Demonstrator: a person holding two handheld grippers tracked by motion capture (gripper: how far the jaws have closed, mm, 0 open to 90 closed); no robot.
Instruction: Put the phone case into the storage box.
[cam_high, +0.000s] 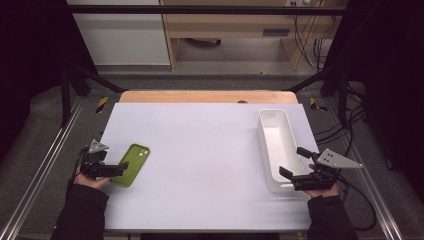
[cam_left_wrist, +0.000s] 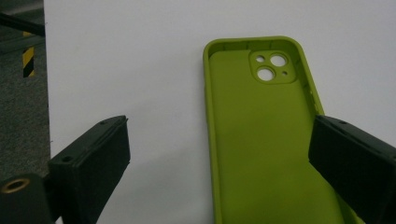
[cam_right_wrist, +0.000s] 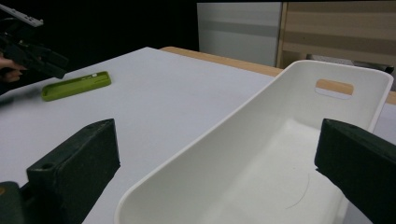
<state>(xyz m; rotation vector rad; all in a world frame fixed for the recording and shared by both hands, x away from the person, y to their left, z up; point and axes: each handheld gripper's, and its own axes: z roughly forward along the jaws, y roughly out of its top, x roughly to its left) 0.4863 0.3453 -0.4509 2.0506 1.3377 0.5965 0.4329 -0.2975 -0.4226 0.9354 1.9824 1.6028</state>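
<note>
Black jaws of the left tongs stand spread, low over the near end of the green phone case; one jaw lies over the case's right rim, the other is clear of it above the bare white surface. The pads do not press the case. The case lies flat with its hollow side up and its camera cut-outs at the far end. In the high view the left tongs sit at the near left of the surface, and the case lies just to their right, angled toward the far right.

The right tongs also stand spread, holding nothing. Their jaws straddle the near end of the white bin. In the high view the right tongs are at the near right. The bin runs lengthwise from near to far along the right edge of the surface, well apart from the case.
</note>
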